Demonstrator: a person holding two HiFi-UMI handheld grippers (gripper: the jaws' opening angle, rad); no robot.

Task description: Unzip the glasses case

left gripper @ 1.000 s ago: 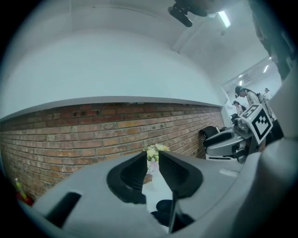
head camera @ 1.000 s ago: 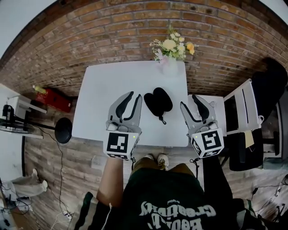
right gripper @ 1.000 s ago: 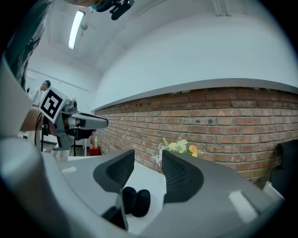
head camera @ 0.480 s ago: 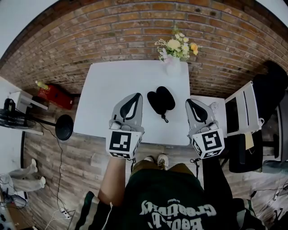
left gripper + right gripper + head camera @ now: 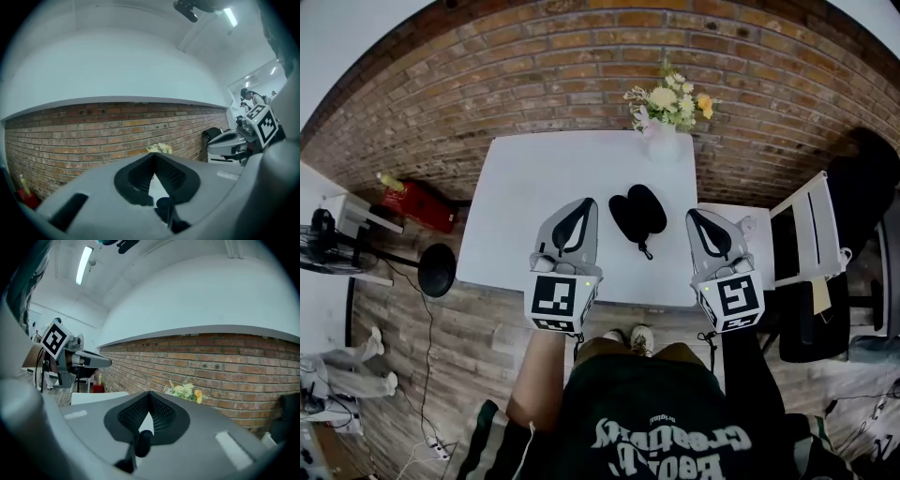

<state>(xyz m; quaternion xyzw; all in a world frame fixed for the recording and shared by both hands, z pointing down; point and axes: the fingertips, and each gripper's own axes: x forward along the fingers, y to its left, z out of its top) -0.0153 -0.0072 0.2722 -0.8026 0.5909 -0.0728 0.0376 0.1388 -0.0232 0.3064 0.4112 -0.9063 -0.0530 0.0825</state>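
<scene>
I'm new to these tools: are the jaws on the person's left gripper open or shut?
Shut. On the left gripper the jaws meet at their tips with nothing between them; the glasses case lies apart on the table.

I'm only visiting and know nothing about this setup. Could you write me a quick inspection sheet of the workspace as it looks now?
Surface: white table, standing against a brick wall.
Job's things: black glasses case lies on the table between the two tongs, touched by neither; whether it is zipped cannot be told.
Clutter: vase of flowers at the table's far edge.
Grippers: left tongs and right tongs are both shut and empty, one on each side of the case.
Cables: a thin cable runs over the wooden floor at left.
Surroundings: brick wall behind; red object and black stand at left; white furniture at right.
</scene>
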